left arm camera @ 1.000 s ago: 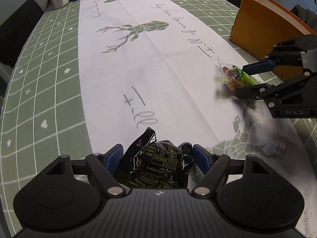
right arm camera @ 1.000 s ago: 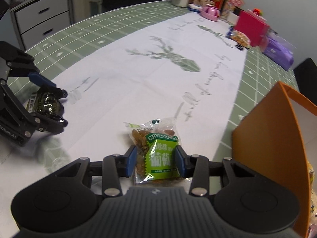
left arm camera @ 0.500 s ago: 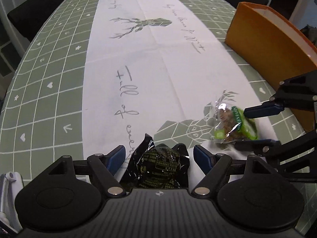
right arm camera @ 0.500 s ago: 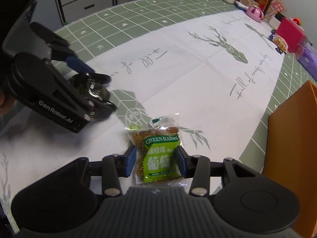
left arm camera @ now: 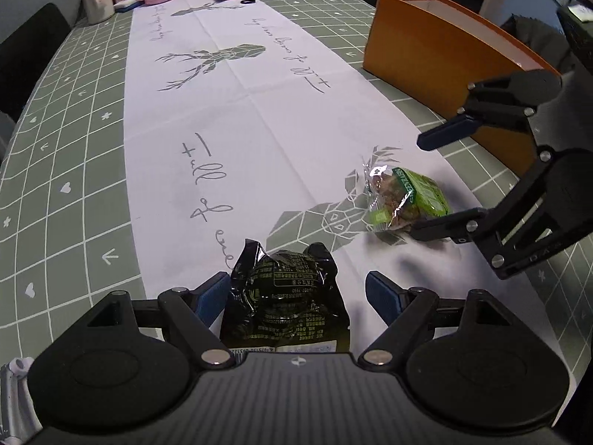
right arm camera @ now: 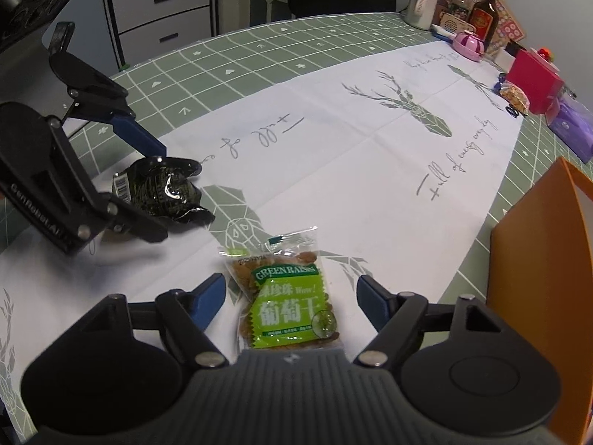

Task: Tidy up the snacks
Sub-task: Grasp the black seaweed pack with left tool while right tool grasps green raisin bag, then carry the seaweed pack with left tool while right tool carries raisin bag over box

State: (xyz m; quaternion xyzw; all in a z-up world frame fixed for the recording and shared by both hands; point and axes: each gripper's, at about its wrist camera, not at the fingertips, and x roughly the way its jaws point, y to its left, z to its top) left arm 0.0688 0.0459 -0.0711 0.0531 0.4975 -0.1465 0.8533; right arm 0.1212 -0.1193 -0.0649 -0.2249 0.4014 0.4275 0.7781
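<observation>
Between each gripper's spread fingers lies one snack packet.

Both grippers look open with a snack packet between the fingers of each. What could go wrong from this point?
1. The left gripper and right gripper work close together, so closing or lifting could make them collide.
2. The black packet is crinkled and glossy; its fingers may pinch only loose film and slip.
3. The green raisin packet lies flat on the white runner, so the fingers might snag the cloth. The orange box stands near the right gripper.
</observation>
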